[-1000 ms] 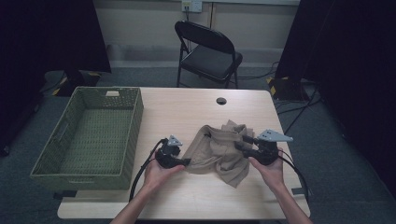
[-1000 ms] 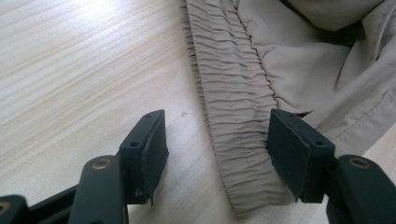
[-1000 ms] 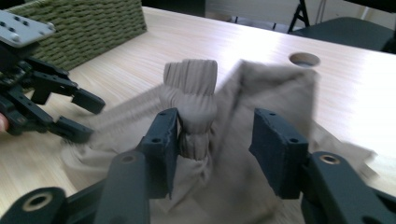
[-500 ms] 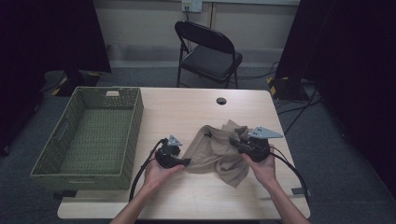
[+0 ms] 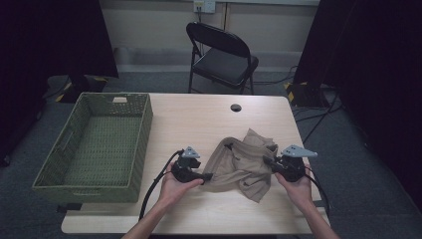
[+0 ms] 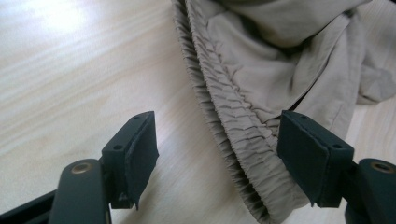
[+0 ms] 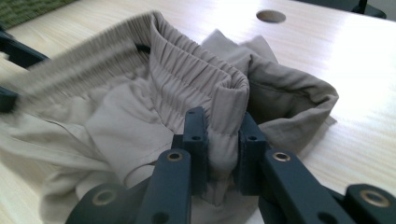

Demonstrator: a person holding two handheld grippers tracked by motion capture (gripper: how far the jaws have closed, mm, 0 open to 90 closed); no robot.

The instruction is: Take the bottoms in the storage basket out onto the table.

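A crumpled beige garment [image 5: 244, 162] with an elastic waistband lies on the wooden table [image 5: 199, 119], right of centre. My left gripper [image 5: 206, 176] rests at the garment's left edge. Its jaws have just been opening, and in the left gripper view [image 6: 217, 154] they stand apart with the gathered waistband [image 6: 233, 135] lying loose between them, nearer the right jaw. My right gripper [image 5: 266, 162] is at the garment's right side. Its jaws have just been closing, and in the right gripper view [image 7: 223, 140] they pinch a folded stretch of waistband [image 7: 224, 98].
A green woven basket [image 5: 144, 129] stands empty on the table's left part. A round cable hole [image 5: 236, 107] sits near the far edge. A black folding chair [image 5: 221, 50] stands behind the table. Cables trail from both grippers toward the near edge.
My right gripper has moved in toward the garment and its jaws have shut on the waistband. The cloth is bunched closer together. The left hand has stayed in place.
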